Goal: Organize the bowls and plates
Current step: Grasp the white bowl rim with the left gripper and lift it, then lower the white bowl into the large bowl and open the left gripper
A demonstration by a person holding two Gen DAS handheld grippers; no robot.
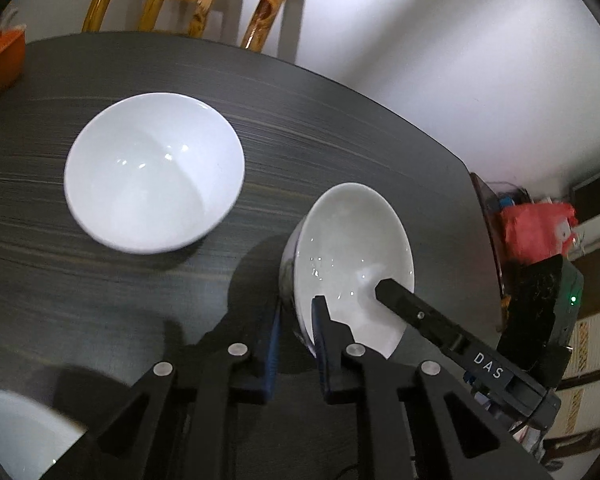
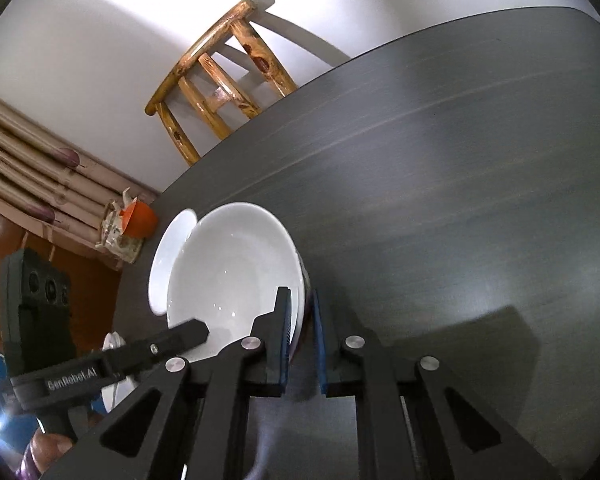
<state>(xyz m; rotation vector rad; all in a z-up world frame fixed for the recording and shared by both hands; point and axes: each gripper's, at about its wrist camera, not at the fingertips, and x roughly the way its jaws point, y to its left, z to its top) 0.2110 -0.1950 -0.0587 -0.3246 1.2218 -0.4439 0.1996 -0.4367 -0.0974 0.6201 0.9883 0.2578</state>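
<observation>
A white bowl (image 1: 356, 248) is tilted above the dark table (image 1: 340, 128), pinched at its rim from both sides. My left gripper (image 1: 298, 312) is shut on its near rim. My right gripper (image 2: 302, 312) is shut on the opposite rim of the same bowl (image 2: 232, 264); its finger (image 1: 404, 304) shows inside the bowl in the left wrist view. A second white bowl (image 1: 152, 172) stands upright on the table to the left, and its rim (image 2: 168, 256) shows behind the held bowl. Another white dish (image 1: 20, 432) sits at the near left corner.
A wooden chair (image 2: 220, 80) stands beyond the table's far edge. An orange cup (image 1: 0, 60) sits at the table's left side. A red bag (image 1: 536, 228) and clutter lie off the table's right edge. A white plate (image 2: 116, 364) lies low left.
</observation>
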